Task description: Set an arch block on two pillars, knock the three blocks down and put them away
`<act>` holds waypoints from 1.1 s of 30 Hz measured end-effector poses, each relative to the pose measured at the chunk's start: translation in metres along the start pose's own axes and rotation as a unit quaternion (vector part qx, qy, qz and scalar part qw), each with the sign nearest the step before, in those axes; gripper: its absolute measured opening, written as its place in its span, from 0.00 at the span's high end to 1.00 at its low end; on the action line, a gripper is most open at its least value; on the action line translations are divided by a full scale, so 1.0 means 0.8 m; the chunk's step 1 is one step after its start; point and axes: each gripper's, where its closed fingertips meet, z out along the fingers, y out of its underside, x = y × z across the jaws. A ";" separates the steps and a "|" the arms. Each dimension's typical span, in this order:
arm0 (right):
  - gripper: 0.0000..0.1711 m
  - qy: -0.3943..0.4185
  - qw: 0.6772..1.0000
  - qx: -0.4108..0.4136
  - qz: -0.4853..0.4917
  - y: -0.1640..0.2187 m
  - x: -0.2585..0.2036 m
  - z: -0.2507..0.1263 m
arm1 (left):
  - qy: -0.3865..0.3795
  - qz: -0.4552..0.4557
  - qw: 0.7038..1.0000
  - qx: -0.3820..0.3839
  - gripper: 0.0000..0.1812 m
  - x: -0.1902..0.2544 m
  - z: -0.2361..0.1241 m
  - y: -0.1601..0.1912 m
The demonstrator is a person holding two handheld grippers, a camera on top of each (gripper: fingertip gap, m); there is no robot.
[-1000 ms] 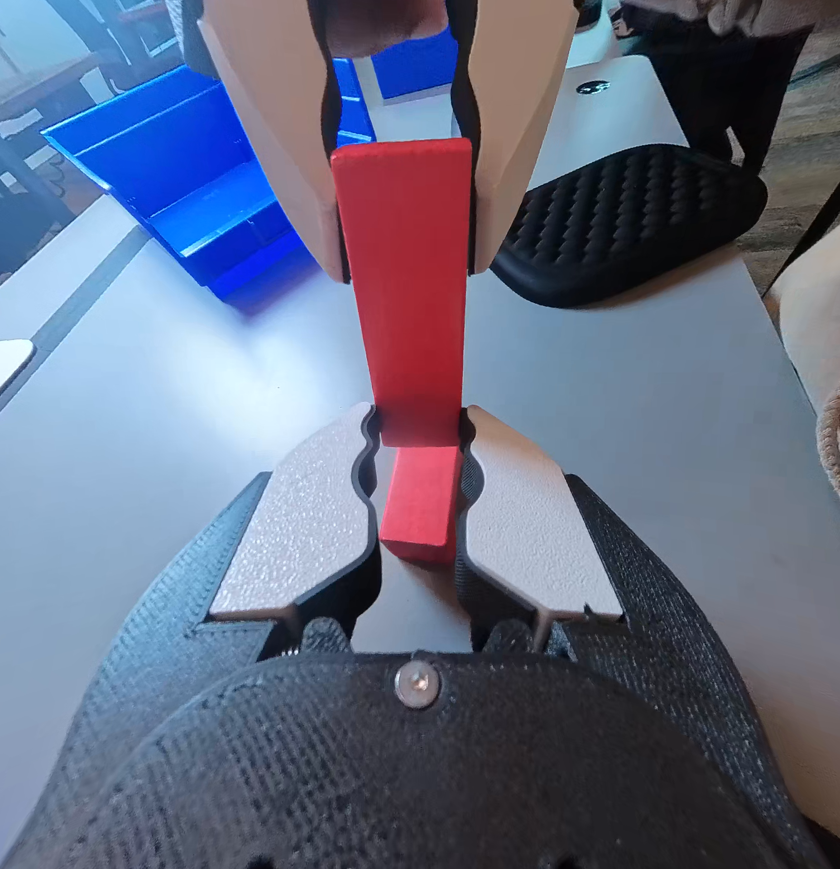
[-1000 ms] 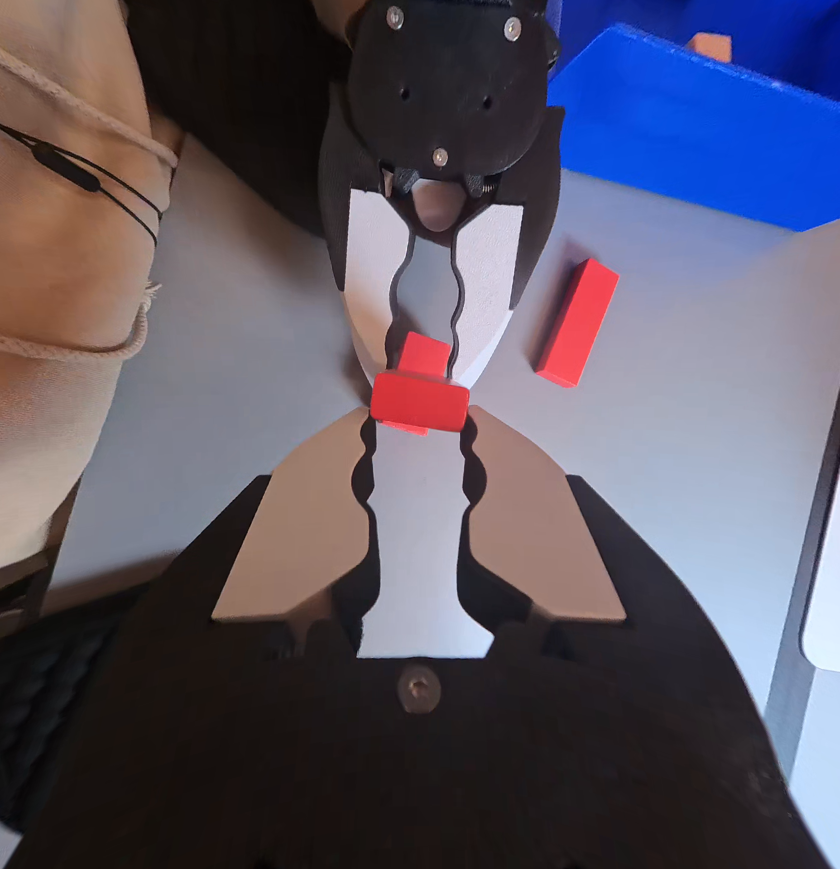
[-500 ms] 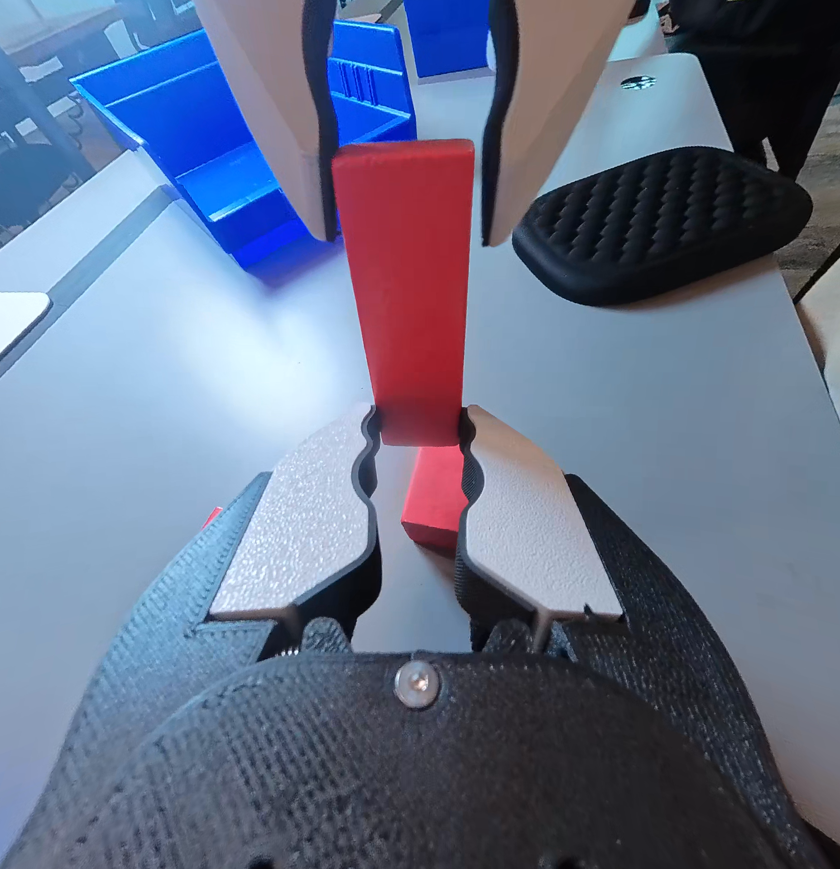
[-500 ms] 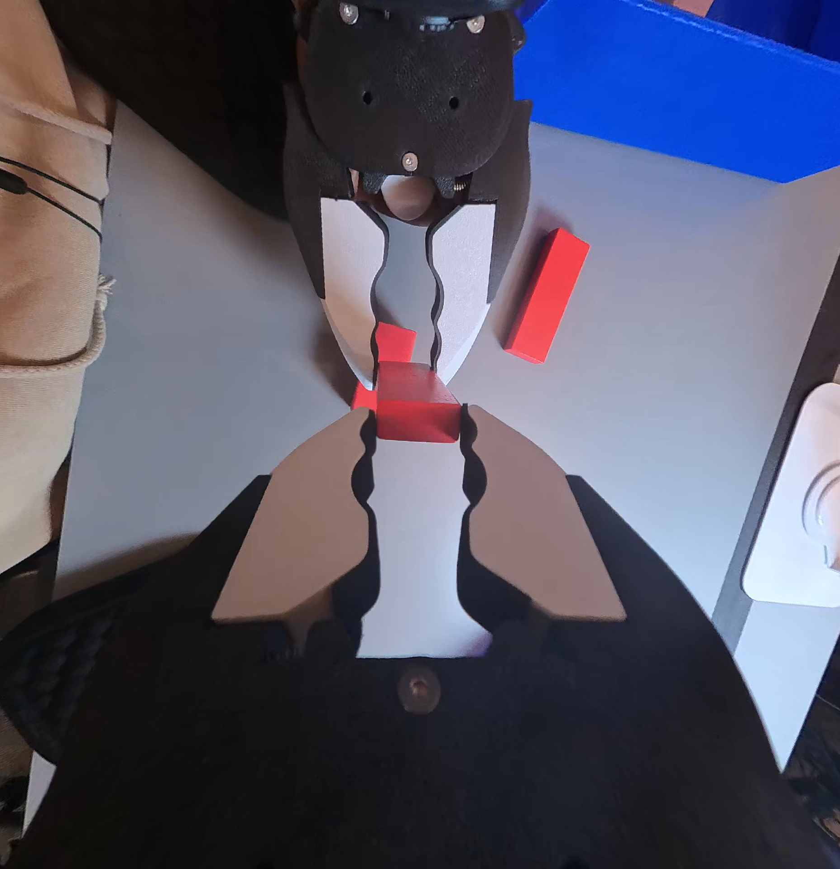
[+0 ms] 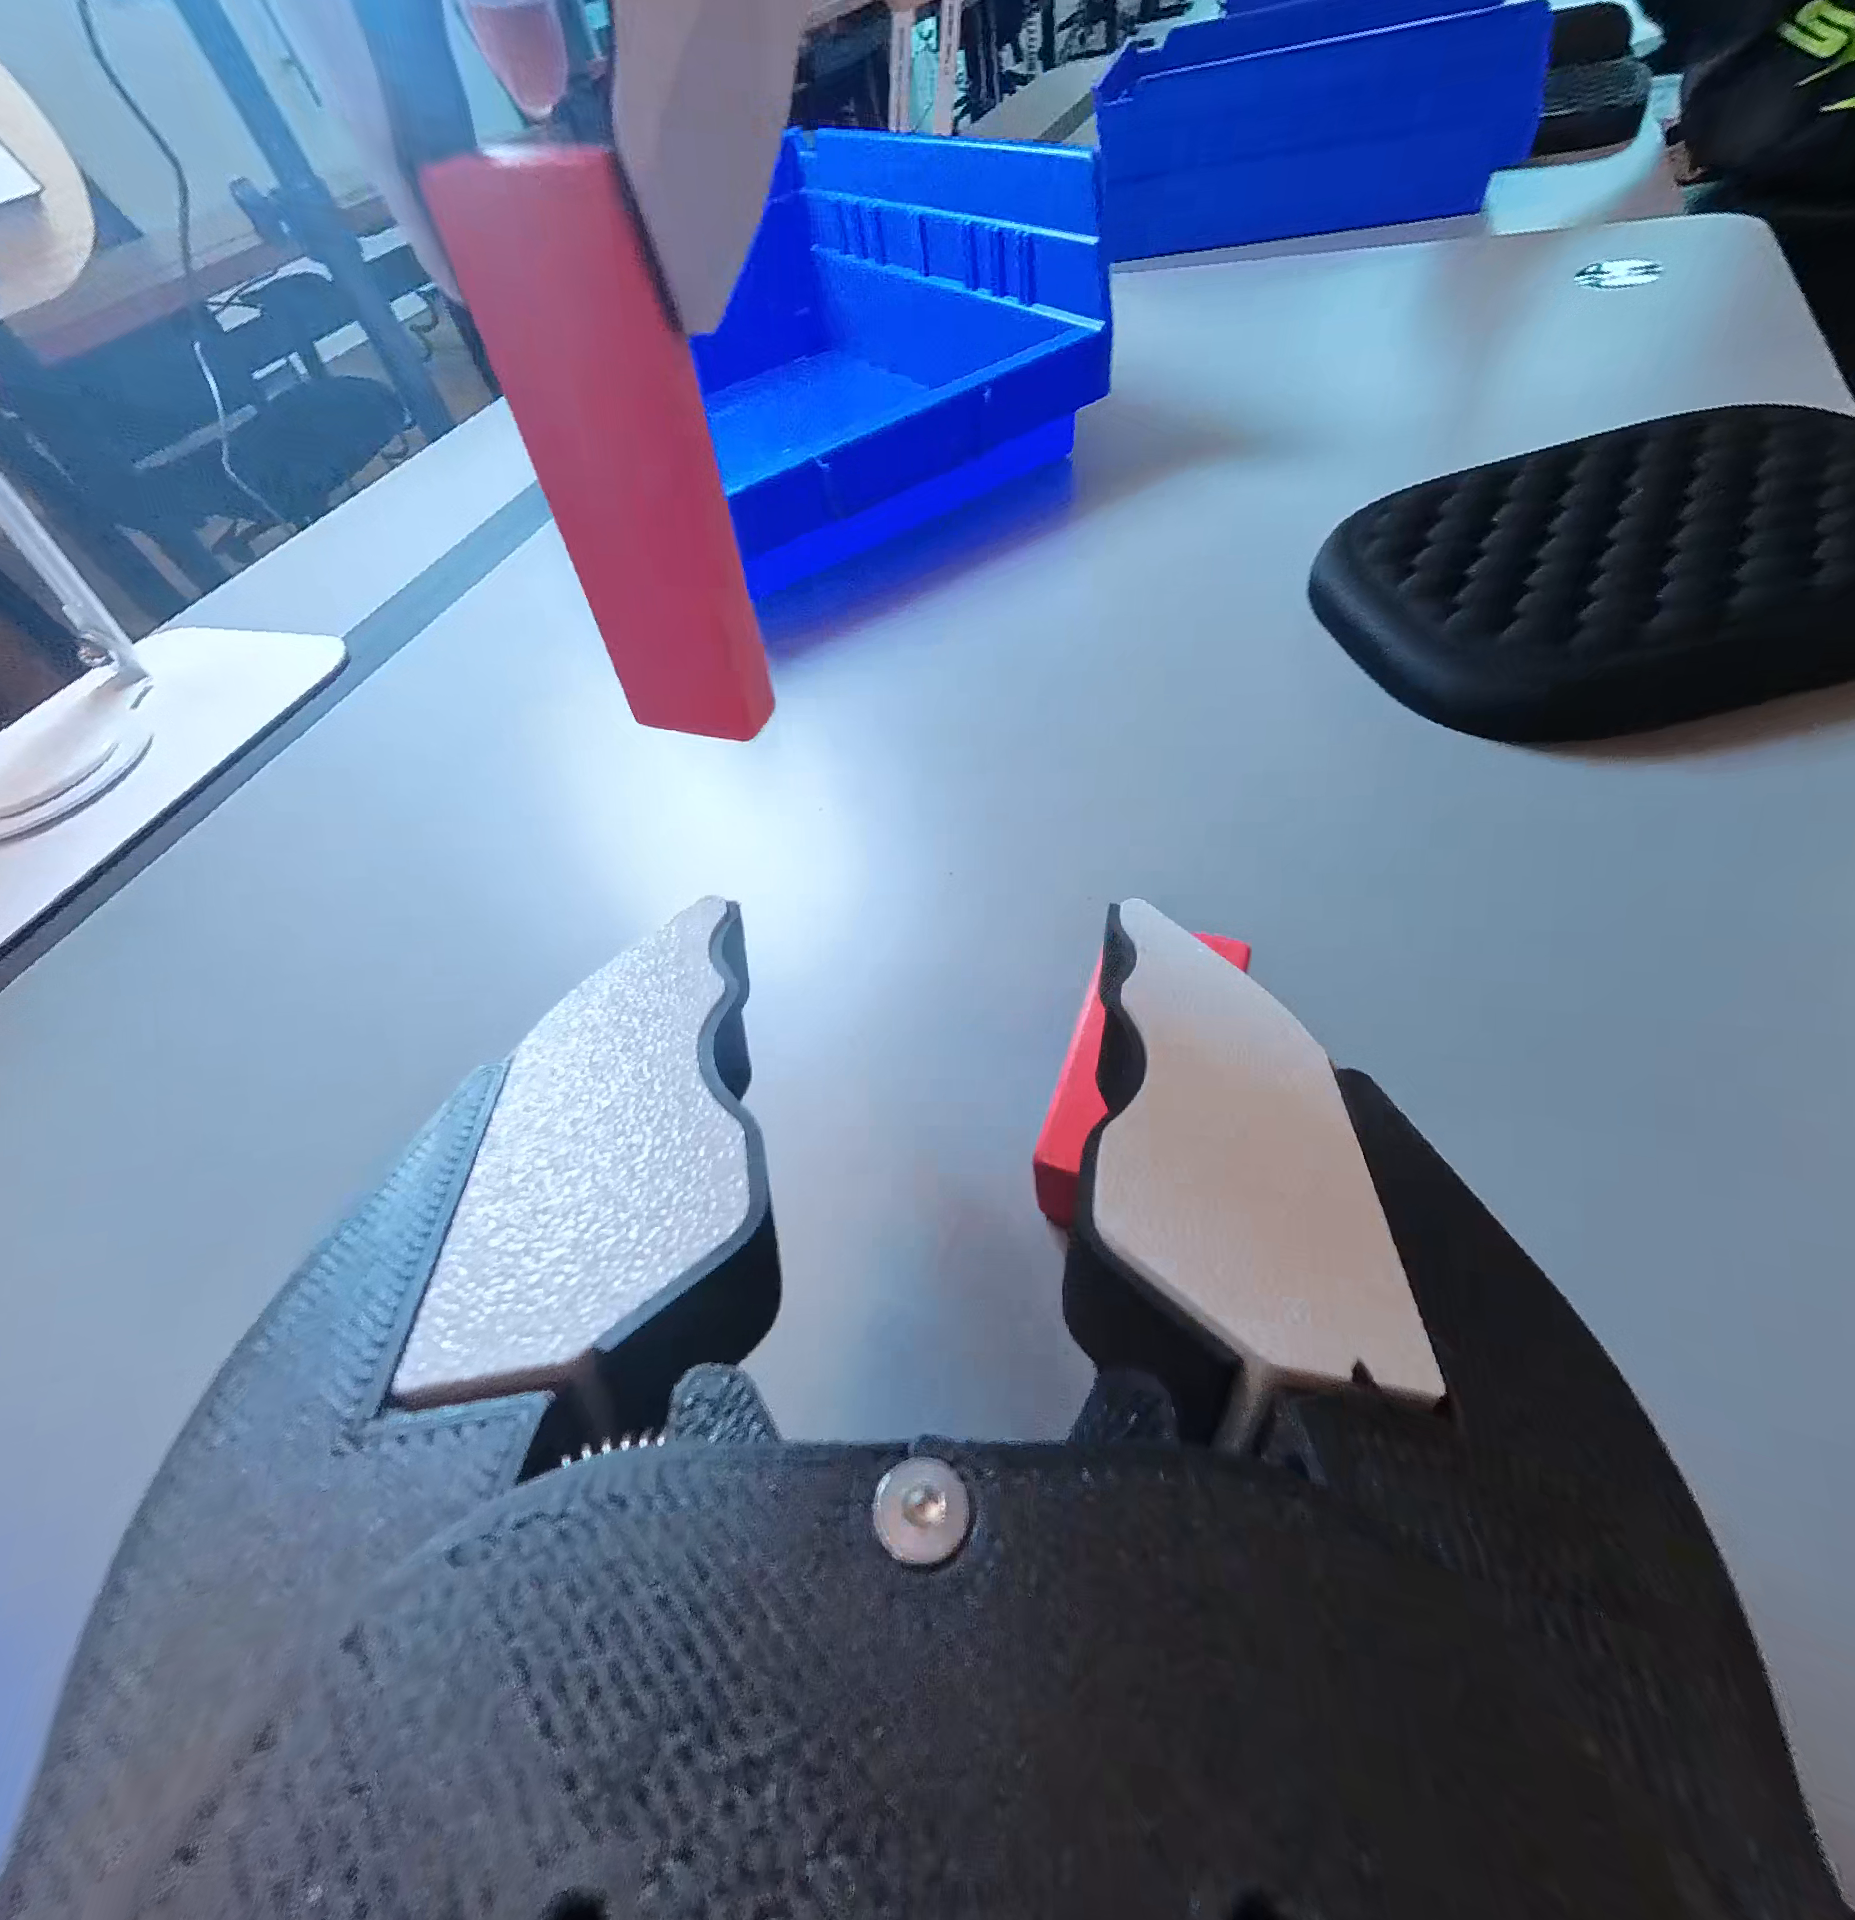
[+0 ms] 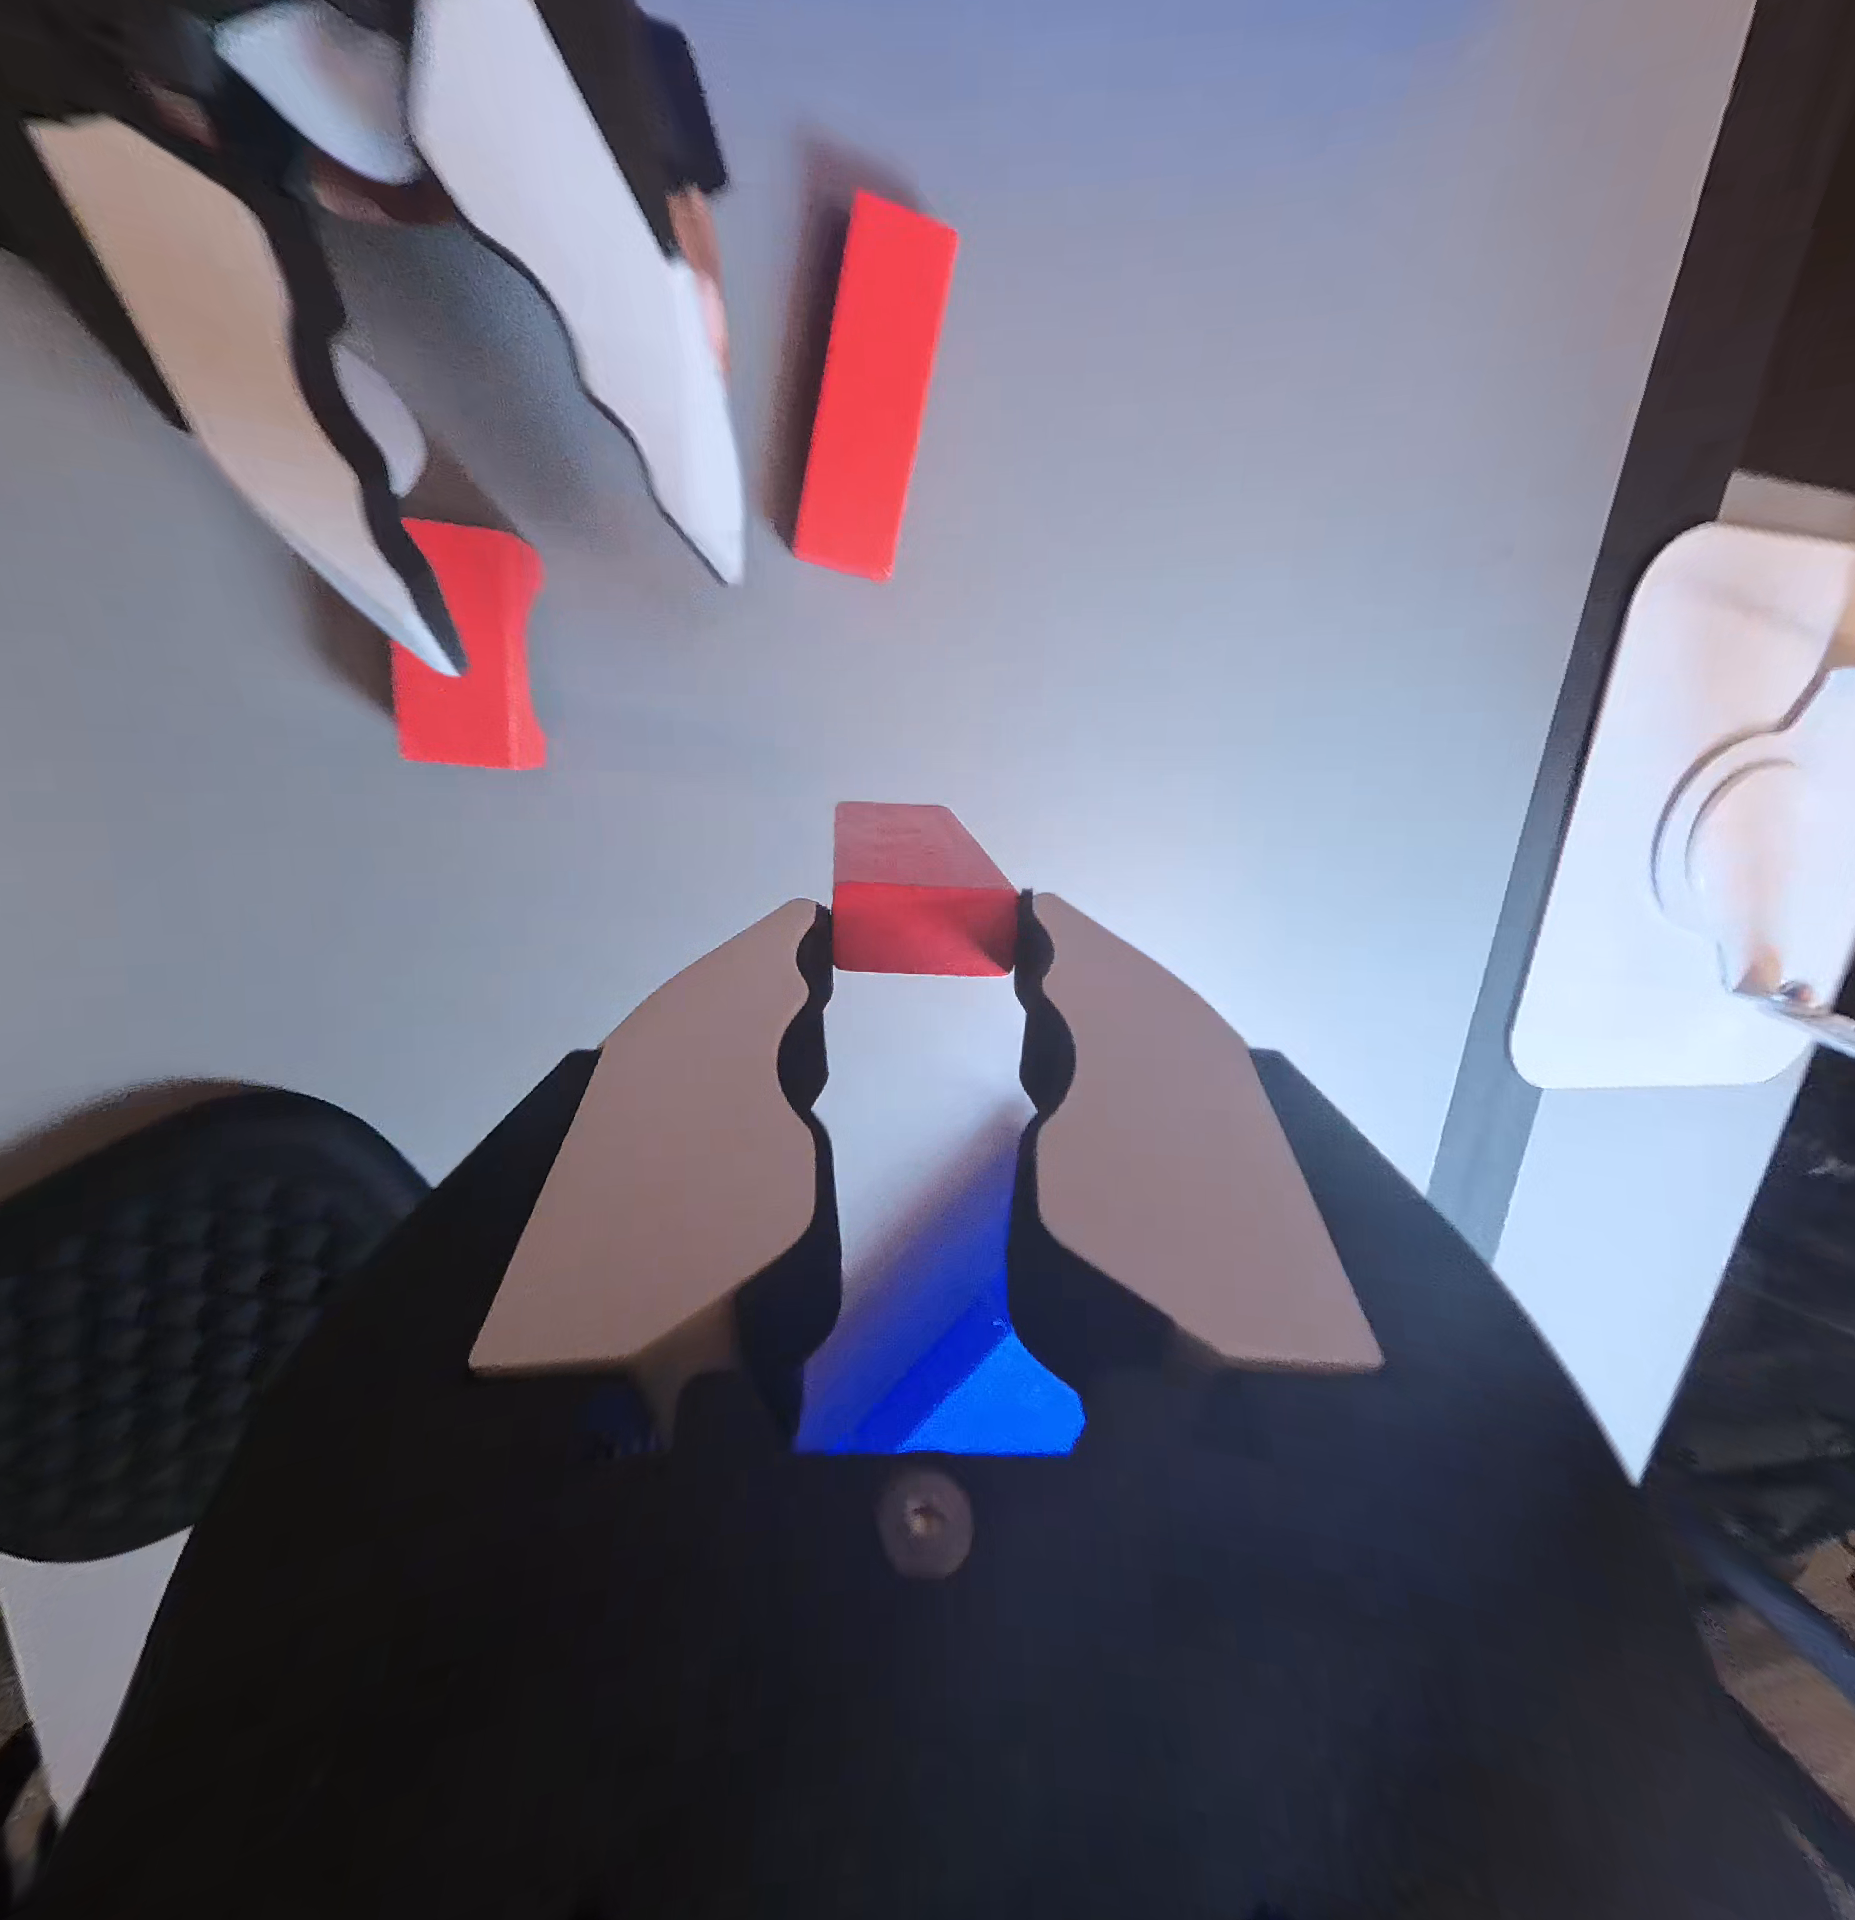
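My right gripper (image 6: 923, 904) is shut on one end of a red pillar block (image 6: 918, 883) and holds it in the air. In the left wrist view this block (image 5: 601, 436) hangs tilted above the table, in front of the blue bin (image 5: 902, 395). My left gripper (image 5: 923, 925) is open and empty, low over the table. A red arch block (image 6: 476, 665) lies flat under one of its fingertips; in the left wrist view it (image 5: 1074, 1101) is half hidden behind the right finger. A second red pillar (image 6: 876, 384) lies flat beside the left gripper (image 6: 590, 613).
A black padded cushion (image 5: 1619, 561) lies on the grey table (image 5: 1318, 935) at the right. A white lamp base (image 5: 123, 707) stands on the neighbouring table at the left, past a dark gap. A second blue bin (image 5: 1307, 135) stands farther back.
My left gripper has opened and let go of the red pillar. My right gripper has lifted that pillar up and away from the left gripper, towards the blue bin.
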 end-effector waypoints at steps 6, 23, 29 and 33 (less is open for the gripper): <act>0.80 -0.024 0.998 -0.038 0.033 0.031 0.027 0.054 | -0.010 -0.010 1.000 -0.002 0.68 -0.010 -0.008 0.006; 0.80 -0.036 0.997 -0.042 0.049 0.055 0.031 0.079 | 0.003 -0.016 1.000 -0.011 0.69 -0.004 -0.003 0.014; 0.80 -0.030 0.998 -0.048 0.038 0.054 0.031 0.079 | 0.005 -0.015 1.000 -0.012 0.69 -0.003 -0.002 0.015; 0.80 -0.028 0.998 -0.050 0.035 0.056 0.031 0.079 | 0.006 -0.016 1.000 -0.013 0.69 -0.003 -0.002 0.015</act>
